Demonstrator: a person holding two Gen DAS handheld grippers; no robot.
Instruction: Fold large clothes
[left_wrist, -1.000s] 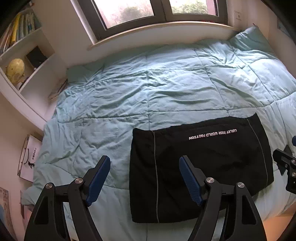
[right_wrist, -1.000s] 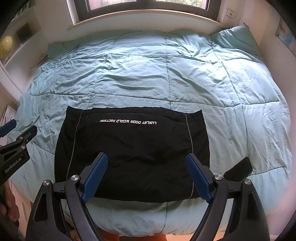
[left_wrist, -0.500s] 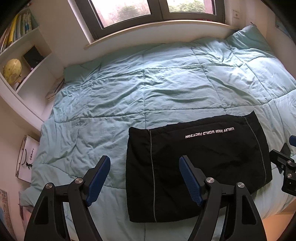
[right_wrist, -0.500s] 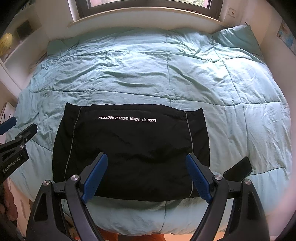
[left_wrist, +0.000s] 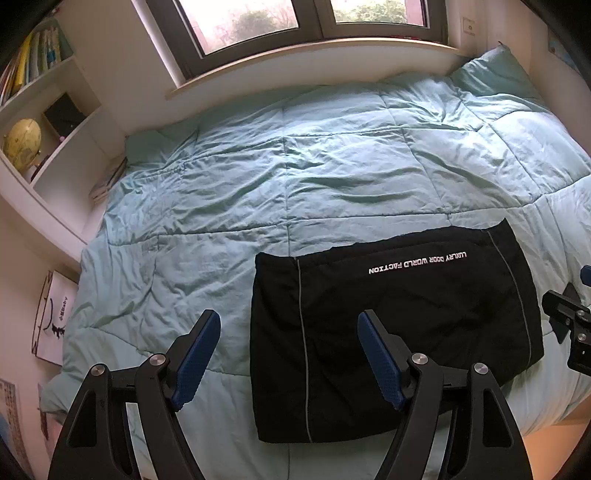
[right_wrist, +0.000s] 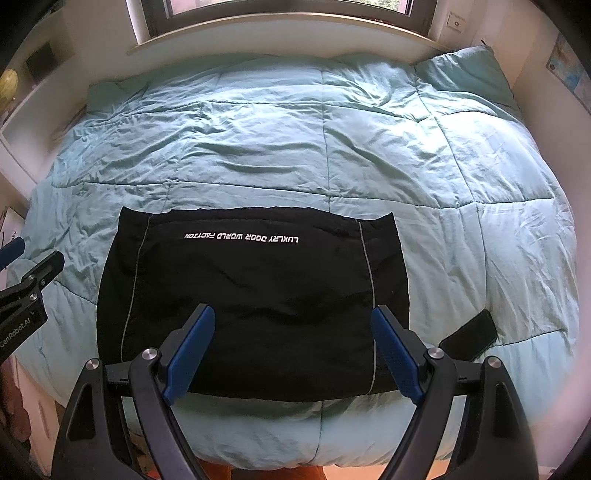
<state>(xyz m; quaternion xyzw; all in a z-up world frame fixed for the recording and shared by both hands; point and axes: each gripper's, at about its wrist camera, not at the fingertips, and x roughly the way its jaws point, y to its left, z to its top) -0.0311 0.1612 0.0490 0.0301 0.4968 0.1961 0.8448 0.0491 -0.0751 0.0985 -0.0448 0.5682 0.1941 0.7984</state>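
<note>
A black garment lies folded into a flat rectangle near the front edge of a bed, with white lettering and thin grey stripes down each side. It also shows in the right wrist view. My left gripper is open and empty, held above the garment's left edge. My right gripper is open and empty, held above the garment's near edge. Each gripper shows at the edge of the other's view.
The bed is covered by a light teal quilt with a pillow at the far right. A black phone lies on the quilt right of the garment. White shelves with a globe stand at the left. A window sill runs behind.
Both grippers have drifted slightly back and up from the bed. The garment lies as before. Both stay open.
</note>
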